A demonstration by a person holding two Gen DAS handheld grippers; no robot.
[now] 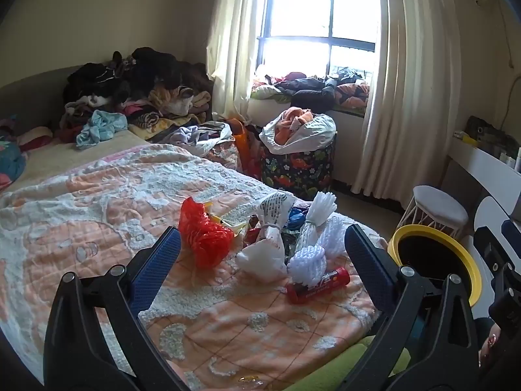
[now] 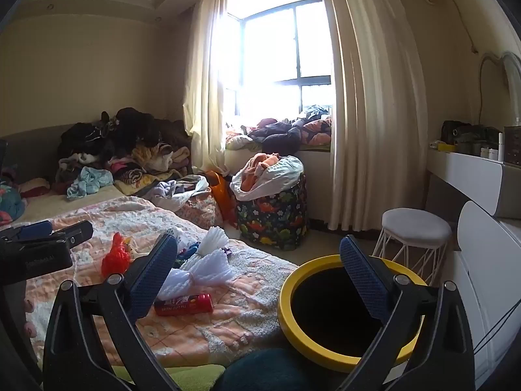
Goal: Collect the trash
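Observation:
Trash lies on the bed's orange and white blanket [image 1: 97,202]: a red plastic bag [image 1: 202,234], a tied white bag [image 1: 263,254], white foam netting [image 1: 312,244] and a red tube [image 1: 317,285]. My left gripper [image 1: 260,251] is open and empty, just short of the pile. A yellow-rimmed black bin [image 2: 329,312] stands by the bed's corner. My right gripper [image 2: 259,260] is open and empty, between the bed and the bin. The red tube [image 2: 184,304], netting [image 2: 208,267] and red bag [image 2: 115,257] show there too.
Clothes are piled at the head of the bed [image 1: 130,91] and on the window sill [image 1: 312,91]. A dinosaur-print hamper [image 2: 273,208] stands by the curtain. A white stool [image 2: 413,234] and a white dresser [image 2: 488,244] are to the right.

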